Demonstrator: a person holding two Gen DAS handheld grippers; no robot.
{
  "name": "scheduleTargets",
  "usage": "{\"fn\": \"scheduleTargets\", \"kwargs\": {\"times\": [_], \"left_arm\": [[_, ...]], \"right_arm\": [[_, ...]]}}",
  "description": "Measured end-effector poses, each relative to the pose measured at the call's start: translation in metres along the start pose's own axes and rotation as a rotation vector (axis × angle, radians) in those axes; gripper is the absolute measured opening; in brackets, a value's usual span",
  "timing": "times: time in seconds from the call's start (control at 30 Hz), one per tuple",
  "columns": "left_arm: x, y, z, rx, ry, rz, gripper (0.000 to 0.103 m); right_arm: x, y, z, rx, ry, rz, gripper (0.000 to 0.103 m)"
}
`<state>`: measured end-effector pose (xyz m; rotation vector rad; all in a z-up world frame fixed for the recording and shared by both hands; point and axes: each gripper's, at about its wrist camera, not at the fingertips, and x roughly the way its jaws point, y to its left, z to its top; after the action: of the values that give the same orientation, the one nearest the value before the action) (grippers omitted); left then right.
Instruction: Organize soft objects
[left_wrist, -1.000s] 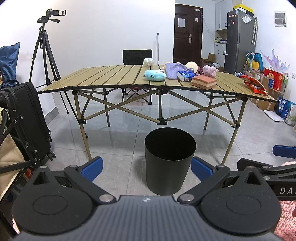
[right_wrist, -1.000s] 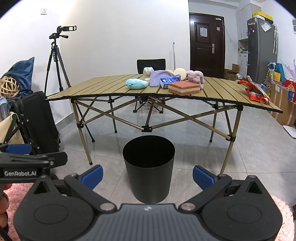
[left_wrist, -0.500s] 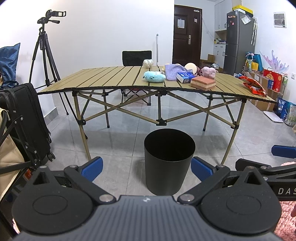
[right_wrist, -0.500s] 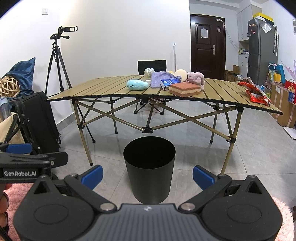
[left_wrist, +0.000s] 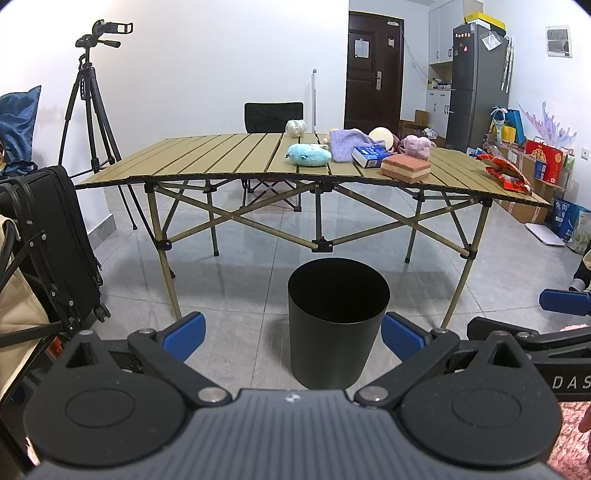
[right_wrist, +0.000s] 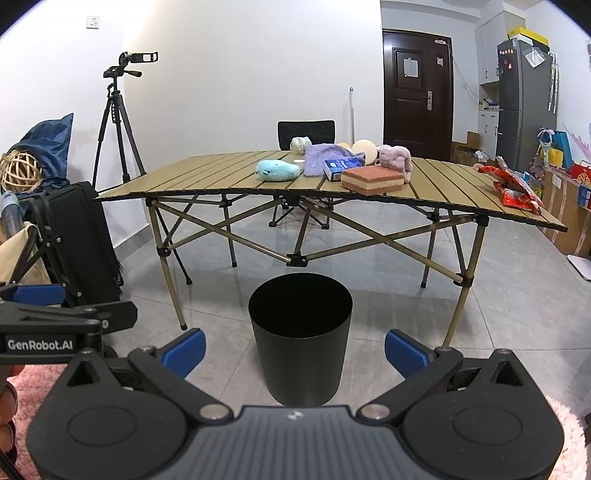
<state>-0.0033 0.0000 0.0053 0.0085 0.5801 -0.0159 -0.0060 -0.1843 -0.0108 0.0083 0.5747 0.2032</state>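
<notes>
While both grippers, left gripper (left_wrist: 291, 332) and right gripper (right_wrist: 294, 346), hung open and empty near the black bin (left_wrist: 338, 325), nothing was yet picked; next came reaching the table (left_wrist: 229, 157) for the blue plush (left_wrist: 308, 154).

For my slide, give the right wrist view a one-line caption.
Open right gripper faces a black bin on the floor before a folding table with a blue plush and sponge block.

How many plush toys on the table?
2 clear: blue plush on the table left of the purple cloth, pink plush behind the sponge block. The whitish lump at the far edge may be a third; others may be hidden.
</notes>
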Motion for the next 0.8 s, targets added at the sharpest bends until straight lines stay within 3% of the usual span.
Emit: {"fn": "scheduleTargets", "kwargs": {"times": [0.43,0.8], "left_arm": [[0.007,0.0,0.01,-0.001,-0.007,-0.006,0.103],[0.046,0.004,0.025,-0.009,0.028,-0.008,0.103]], "right_arm": [[0.008,-0.001,0.005,-0.015,-0.002,0.004,0.103],[0.047,-0.017,0.025,0.011,0.001,0.003,0.103]]}}
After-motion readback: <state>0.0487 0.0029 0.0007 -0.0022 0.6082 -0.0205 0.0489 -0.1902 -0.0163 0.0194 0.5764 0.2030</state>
